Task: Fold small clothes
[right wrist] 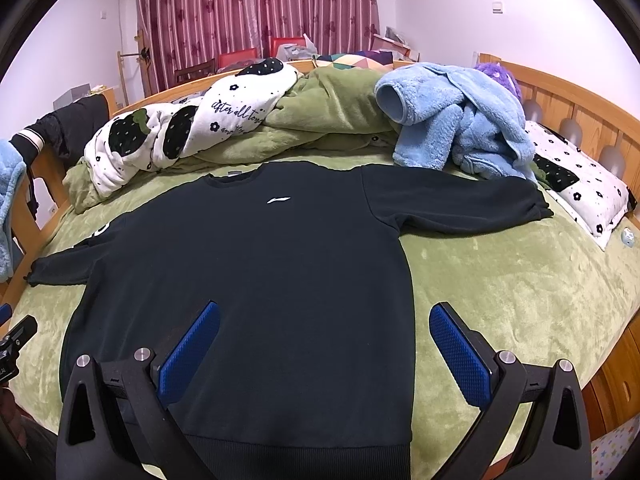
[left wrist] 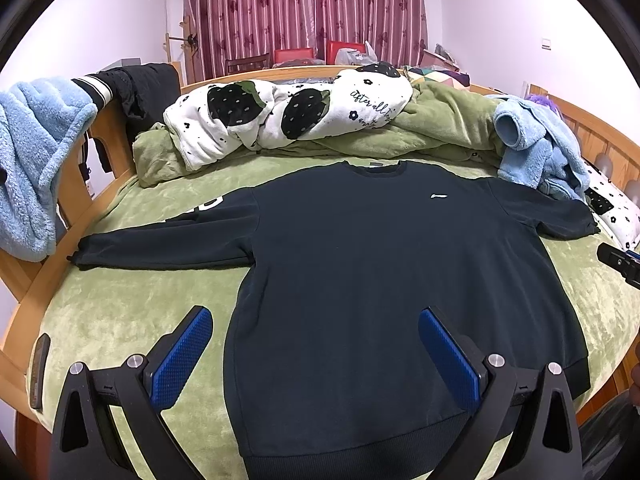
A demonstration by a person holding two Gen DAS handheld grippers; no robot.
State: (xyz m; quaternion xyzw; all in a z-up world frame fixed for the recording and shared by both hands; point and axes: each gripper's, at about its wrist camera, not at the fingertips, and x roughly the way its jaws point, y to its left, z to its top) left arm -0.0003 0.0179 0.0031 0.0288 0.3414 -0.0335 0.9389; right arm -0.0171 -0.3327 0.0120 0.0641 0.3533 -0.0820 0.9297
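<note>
A: Logging the layout first. The dark navy long-sleeved sweatshirt with a small white chest logo [left wrist: 384, 264] lies flat, front up, on the green plush bedspread [left wrist: 132, 312]. It fills the centre of both views, both sleeves spread outward, the collar toward the top of the frame, the ribbed hem at the bottom edge.

B: Grippers?

A: Left gripper with blue textured pads [left wrist: 316, 344]: jaws spread wide, nothing between them, hovering at the lower centre of its view over the hem's left corner. Right gripper with blue textured pads [right wrist: 324, 340]: likewise spread and empty, lower centre of its view, straddling the sweatshirt's right side seam. Neither appears to touch cloth.

B: Step in hand?

A: My reading: garment is laid out, no fold begun. Approach before the first grasp.

B: Next move calls for?

A: Probably one gripper to each sleeve or side edge, pinching a single layer cleanly and carrying it across the body. The fleece bedspread may get caught in the pinch. Heaped clutter at the upper frame, the pale blue fleece garment [right wrist: 460, 128] and white quilt with black strawberry print [left wrist: 280, 116], sits near the collar, so fold inward, not upward.
</note>
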